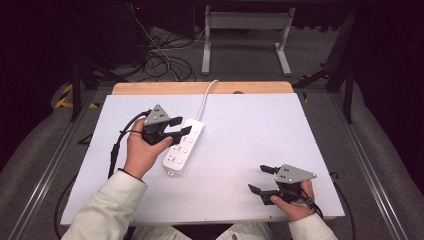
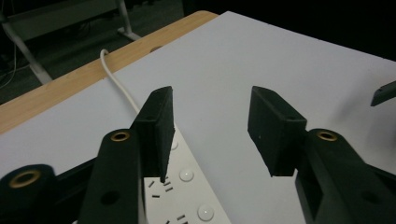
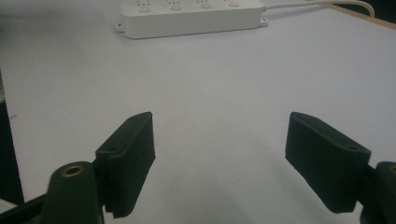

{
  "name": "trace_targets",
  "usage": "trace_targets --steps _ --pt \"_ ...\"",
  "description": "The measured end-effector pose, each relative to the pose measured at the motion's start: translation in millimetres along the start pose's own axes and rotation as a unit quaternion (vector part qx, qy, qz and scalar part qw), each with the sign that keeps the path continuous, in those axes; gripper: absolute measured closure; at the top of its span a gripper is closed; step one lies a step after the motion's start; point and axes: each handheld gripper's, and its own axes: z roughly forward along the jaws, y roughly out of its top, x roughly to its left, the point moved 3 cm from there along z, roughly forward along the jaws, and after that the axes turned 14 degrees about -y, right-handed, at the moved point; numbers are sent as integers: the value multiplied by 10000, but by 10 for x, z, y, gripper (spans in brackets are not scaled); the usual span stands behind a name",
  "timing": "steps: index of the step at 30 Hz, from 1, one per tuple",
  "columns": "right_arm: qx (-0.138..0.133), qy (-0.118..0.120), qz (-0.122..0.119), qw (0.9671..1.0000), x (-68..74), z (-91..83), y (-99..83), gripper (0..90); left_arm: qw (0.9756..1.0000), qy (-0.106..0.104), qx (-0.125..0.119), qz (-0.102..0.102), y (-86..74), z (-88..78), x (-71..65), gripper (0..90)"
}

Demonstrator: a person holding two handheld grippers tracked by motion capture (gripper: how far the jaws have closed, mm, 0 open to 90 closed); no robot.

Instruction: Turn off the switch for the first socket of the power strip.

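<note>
Nearest us, the right black two-jaw gripper [image 1: 261,180] hovers with jaws wide apart, empty, above the smooth matte white table board [image 1: 250,140]. Farther off to its left, the left black gripper [image 1: 180,126], jaws spread and empty, hangs over the glossy white oblong plastic power strip [image 1: 184,146]. The strip's round white cable [image 1: 206,97] trails beyond.

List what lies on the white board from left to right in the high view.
left gripper → power strip → right gripper
</note>
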Motion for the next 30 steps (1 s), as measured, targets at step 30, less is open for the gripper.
trace_targets --steps 30 --pt "-56 -11 43 10000 -3 -7 3 244 9961 -228 -770 374 -598 -599 -434 139"
